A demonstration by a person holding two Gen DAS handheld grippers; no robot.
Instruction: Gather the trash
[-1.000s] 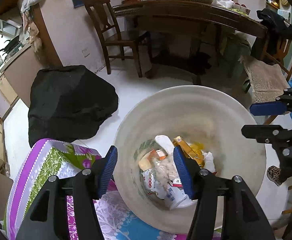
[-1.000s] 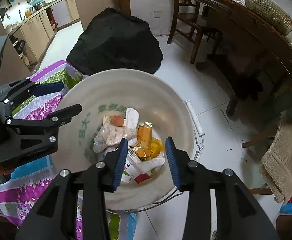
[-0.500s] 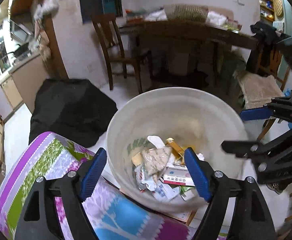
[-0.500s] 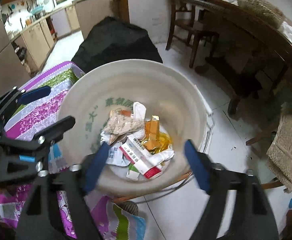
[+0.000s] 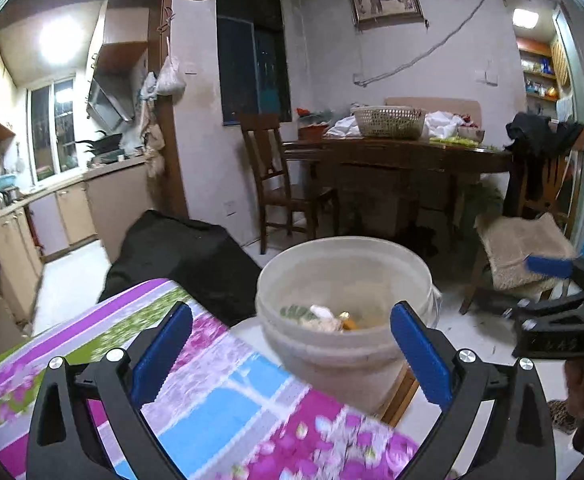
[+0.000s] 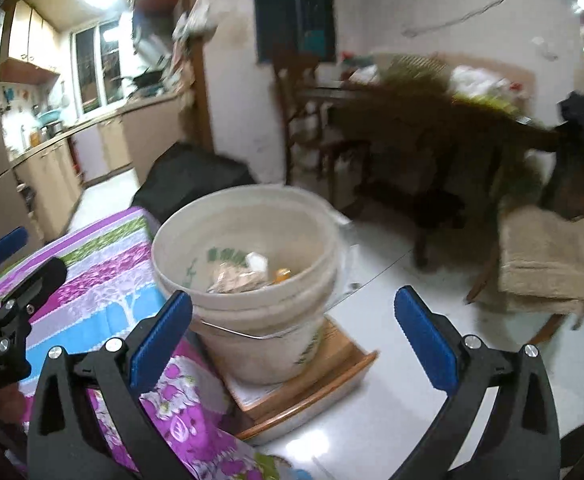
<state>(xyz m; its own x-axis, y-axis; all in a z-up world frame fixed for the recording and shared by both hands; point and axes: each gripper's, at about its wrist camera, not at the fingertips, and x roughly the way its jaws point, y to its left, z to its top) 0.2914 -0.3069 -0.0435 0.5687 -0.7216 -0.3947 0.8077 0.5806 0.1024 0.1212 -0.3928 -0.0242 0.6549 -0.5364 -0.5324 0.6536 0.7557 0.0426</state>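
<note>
Trash (image 6: 243, 276): crumpled wrappers and paper, heaped low in the white bucket (image 6: 251, 320). Bucket upright on a wooden board (image 6: 324, 376) on the floor, just beside the corner of the flowered cloth (image 5: 219, 384).

Left gripper (image 5: 292, 354): jaws opening, nothing between the pads, bucket beyond them. Right gripper (image 6: 294, 338): jaws opening, likewise empty, bucket rim just past the left pad.

Step in hand, as judged: both tools clear of the bucket, free for the next piece.

To do it well:
- Keep jaws wide until over a fresh scrap.
- Search along the cloth's edges and the floor near the board.
- Pinch light paper at a fold, not a loose corner.
- Steer clear of the bucket's wire handle (image 6: 231, 332); risk of tipping.
</note>
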